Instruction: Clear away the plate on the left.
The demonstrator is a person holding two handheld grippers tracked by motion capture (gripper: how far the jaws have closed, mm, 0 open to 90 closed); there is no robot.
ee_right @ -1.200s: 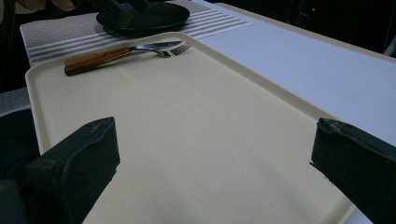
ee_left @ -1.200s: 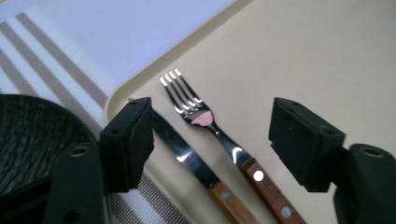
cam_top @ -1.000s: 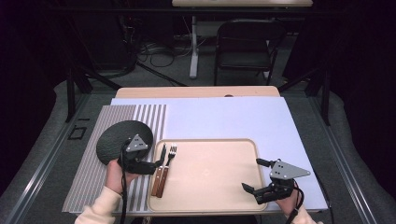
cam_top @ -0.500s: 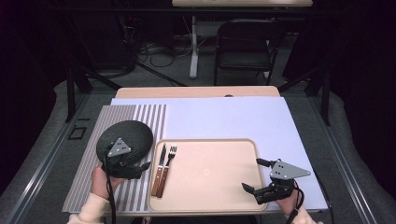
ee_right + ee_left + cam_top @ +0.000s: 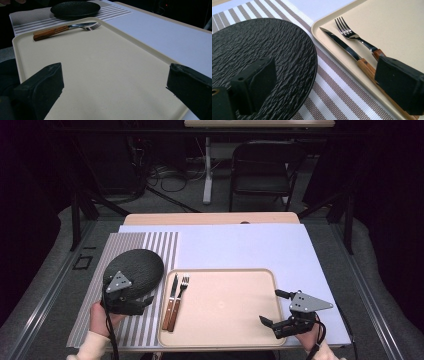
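A black textured plate (image 5: 137,265) (image 5: 262,50) lies on a striped placemat (image 5: 160,245). To its right, a beige tray (image 5: 225,320) (image 5: 100,62) carries a wooden-handled knife (image 5: 171,302) (image 5: 342,46) and fork (image 5: 180,297) (image 5: 354,37) side by side along its left edge. My left gripper (image 5: 142,302) (image 5: 324,82) hovers low over the plate's near rim and points toward the tray. Its jaws have just been opening and grip nothing. My right gripper (image 5: 272,307) (image 5: 112,82) stands open over the tray's near right corner, with bare tray between its jaws.
A white sheet (image 5: 250,245) covers most of the table under the tray and placemat. Beyond the table's far edge (image 5: 210,217) stand a dark folding chair (image 5: 262,170) and a table leg, with cables on the floor.
My left gripper has moved left, away from the knife and fork, to the plate's near rim. The cutlery lies still on the tray. The right gripper has not moved.
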